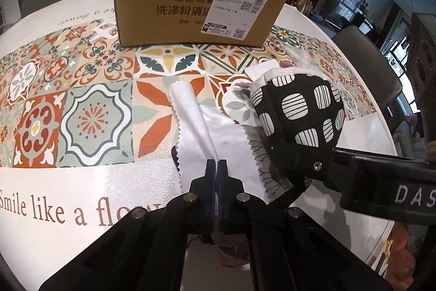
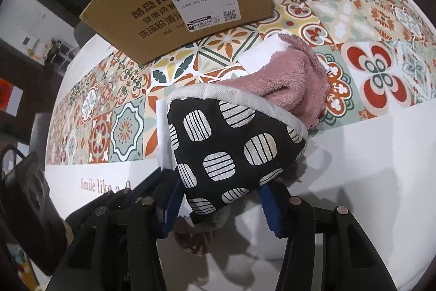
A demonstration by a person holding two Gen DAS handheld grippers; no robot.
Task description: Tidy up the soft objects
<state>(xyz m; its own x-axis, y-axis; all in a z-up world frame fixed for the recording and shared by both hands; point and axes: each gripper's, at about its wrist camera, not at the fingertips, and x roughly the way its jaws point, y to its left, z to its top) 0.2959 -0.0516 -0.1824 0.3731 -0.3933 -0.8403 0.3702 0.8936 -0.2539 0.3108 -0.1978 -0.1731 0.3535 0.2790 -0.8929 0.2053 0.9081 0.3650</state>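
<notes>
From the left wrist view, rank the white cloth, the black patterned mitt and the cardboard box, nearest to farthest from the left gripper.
1. white cloth: pinched in the shut left gripper, running ahead of it.
2. black patterned mitt: ahead to the right, between the right gripper's fingers.
3. cardboard box: at the far side of the table.

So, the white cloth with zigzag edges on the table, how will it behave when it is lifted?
Probably floppy: the white cloth already folds into a soft ridge where the left claw pinches it. It looks thin, so likely very light and will hang down. Its smooth sheen suggests that it might slip from a weak grip.
</notes>
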